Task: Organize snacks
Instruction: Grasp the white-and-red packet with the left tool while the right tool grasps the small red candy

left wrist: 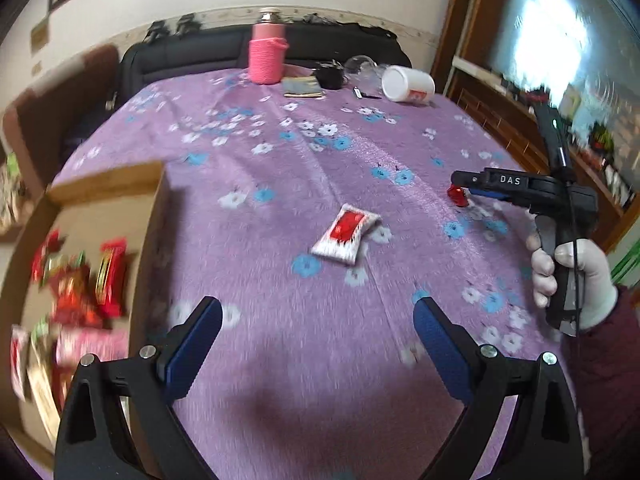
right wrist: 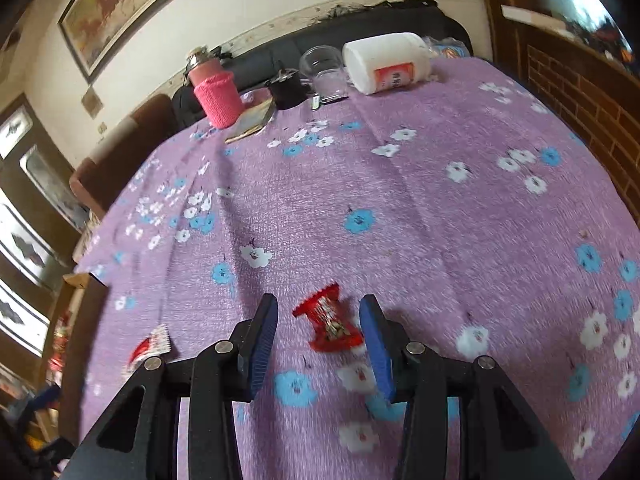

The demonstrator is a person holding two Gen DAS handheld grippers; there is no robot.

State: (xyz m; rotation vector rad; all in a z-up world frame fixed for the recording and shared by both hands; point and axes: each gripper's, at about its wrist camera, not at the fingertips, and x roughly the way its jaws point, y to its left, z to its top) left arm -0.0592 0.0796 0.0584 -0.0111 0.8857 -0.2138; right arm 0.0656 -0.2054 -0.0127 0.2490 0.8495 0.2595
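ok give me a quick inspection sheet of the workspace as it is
surface: table under a purple floral cloth
job's things: red candy on the cloth between the right gripper's fingers, not gripped; white-red packet loose mid-table; box at the left edge holding snacks
clutter: pink bottle, white jar on its side, clear jar, small dark items at the far edge
grippers: left gripper open, empty; right open
cables: thin black cable along the right handle
surroundings: dark sofa, framed picture, brick wall

Black claw, blue pads, white glove
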